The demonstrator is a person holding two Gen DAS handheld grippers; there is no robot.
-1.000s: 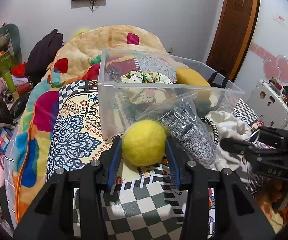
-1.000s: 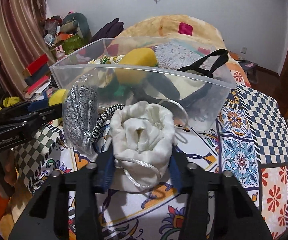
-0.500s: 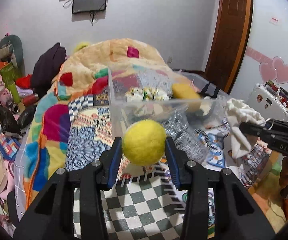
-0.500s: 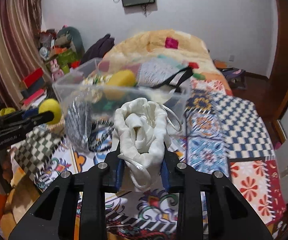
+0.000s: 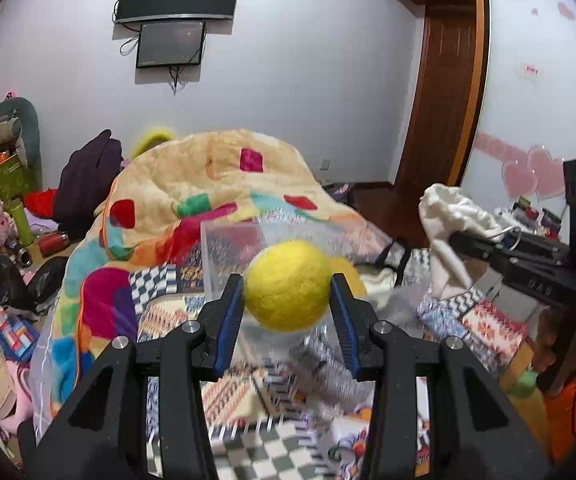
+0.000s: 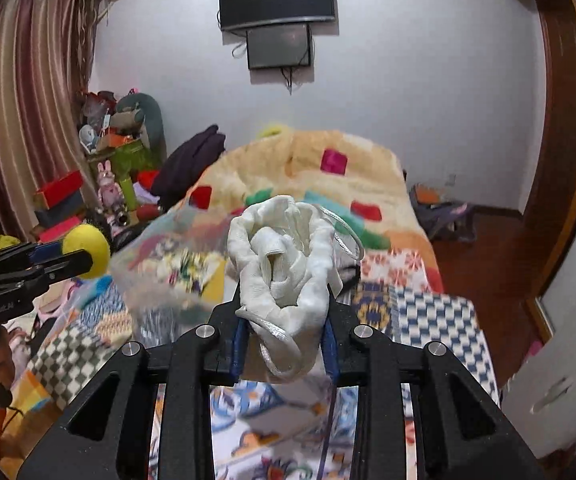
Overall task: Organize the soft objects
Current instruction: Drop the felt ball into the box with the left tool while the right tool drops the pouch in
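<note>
My left gripper is shut on a yellow felt ball and holds it in the air above the bed. It also shows in the right wrist view at the left. My right gripper is shut on a white drawstring pouch, also lifted; the pouch shows in the left wrist view at the right. A clear plastic bin holding soft items sits on the bed below and beyond both grippers, blurred; it also shows in the right wrist view.
The bed has a patterned patchwork cover and a heaped orange blanket behind the bin. A grey knit item in a plastic bag lies by the bin. Cluttered shelves stand at the left; a wooden door at the right.
Both grippers have risen from the bed, carrying the yellow ball and the white pouch up. The bin now sits lower and farther in both views.
</note>
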